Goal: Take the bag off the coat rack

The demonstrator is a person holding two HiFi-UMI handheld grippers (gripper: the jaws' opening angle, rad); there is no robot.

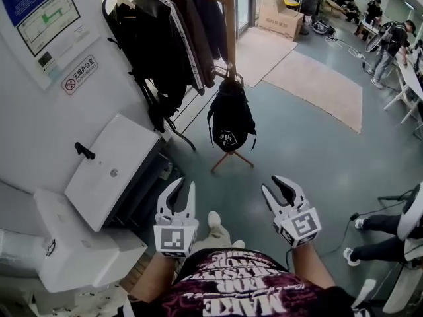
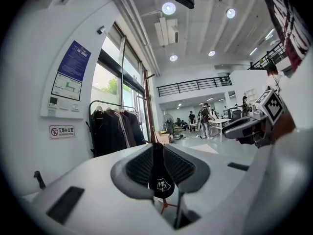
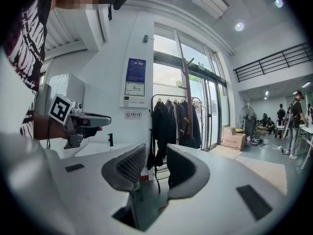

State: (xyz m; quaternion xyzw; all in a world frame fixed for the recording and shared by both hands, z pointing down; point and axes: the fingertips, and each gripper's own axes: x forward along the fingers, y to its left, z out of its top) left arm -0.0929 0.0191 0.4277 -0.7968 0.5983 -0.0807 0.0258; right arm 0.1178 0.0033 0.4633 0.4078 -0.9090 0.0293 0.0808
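A black bag [image 1: 230, 121] hangs from a hook on the wooden coat rack pole [image 1: 229, 25], just above the rack's splayed feet. My left gripper [image 1: 186, 187] and right gripper [image 1: 273, 186] are held side by side, well short of the bag. Both are open and hold nothing. In the left gripper view the bag [image 2: 162, 182] shows through the narrow gap between the jaws of my left gripper [image 2: 159, 156], with the right gripper [image 2: 249, 125] off to the right. In the right gripper view my right gripper [image 3: 156, 166] points at the rack pole [image 3: 186, 97], and the left gripper [image 3: 82, 121] is at the left.
A rail of dark jackets [image 1: 168, 38] stands close left of the rack. A white cabinet [image 1: 112, 170] lines the wall at my left. Mats [image 1: 324, 84], a cardboard box [image 1: 281, 15], people [image 1: 390, 45] at the far right, and a person's legs [image 1: 380, 233] at the right.
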